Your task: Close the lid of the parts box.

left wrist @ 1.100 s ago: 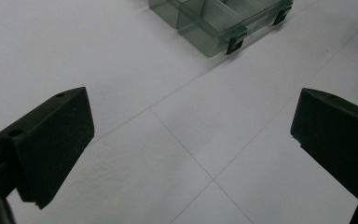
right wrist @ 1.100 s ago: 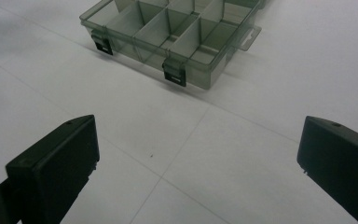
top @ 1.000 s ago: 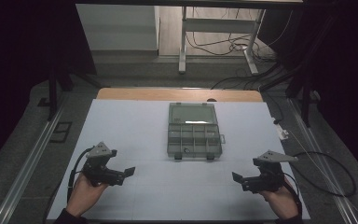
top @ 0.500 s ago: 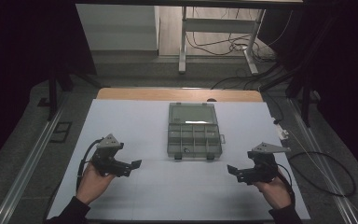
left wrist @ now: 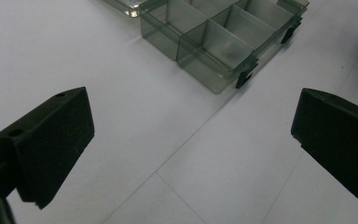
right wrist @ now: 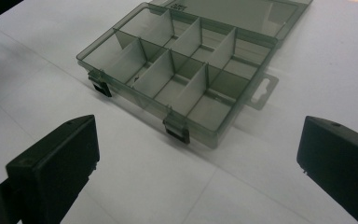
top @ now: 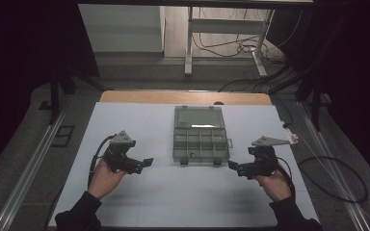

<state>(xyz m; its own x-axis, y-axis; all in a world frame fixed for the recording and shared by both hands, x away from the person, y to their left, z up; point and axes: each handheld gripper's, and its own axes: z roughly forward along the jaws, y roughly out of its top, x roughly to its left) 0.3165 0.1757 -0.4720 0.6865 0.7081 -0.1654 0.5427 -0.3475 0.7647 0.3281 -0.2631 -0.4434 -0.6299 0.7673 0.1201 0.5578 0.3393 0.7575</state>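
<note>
Since a second earlier, both hands had moved up and inward. Left gripper (top: pixel 147 162) and right gripper (top: pixel 232 166), jaws wide apart and empty, flanked the open compartment box (top: pixel 200 140) at 8 and 4 o'clock; approach likely underway.

Dim room, grey floor (top: pixel 139 72) with loose cables (top: pixel 221 45), white table (top: pixel 173 192), metal frame leg (top: pixel 189 43) beyond.

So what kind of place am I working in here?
Most likely a lab or recording workspace, not a home. A bare white table holds an open plastic organiser box, loose cables lie on the floor behind it, and dark surroundings frame the lit work area.
</note>
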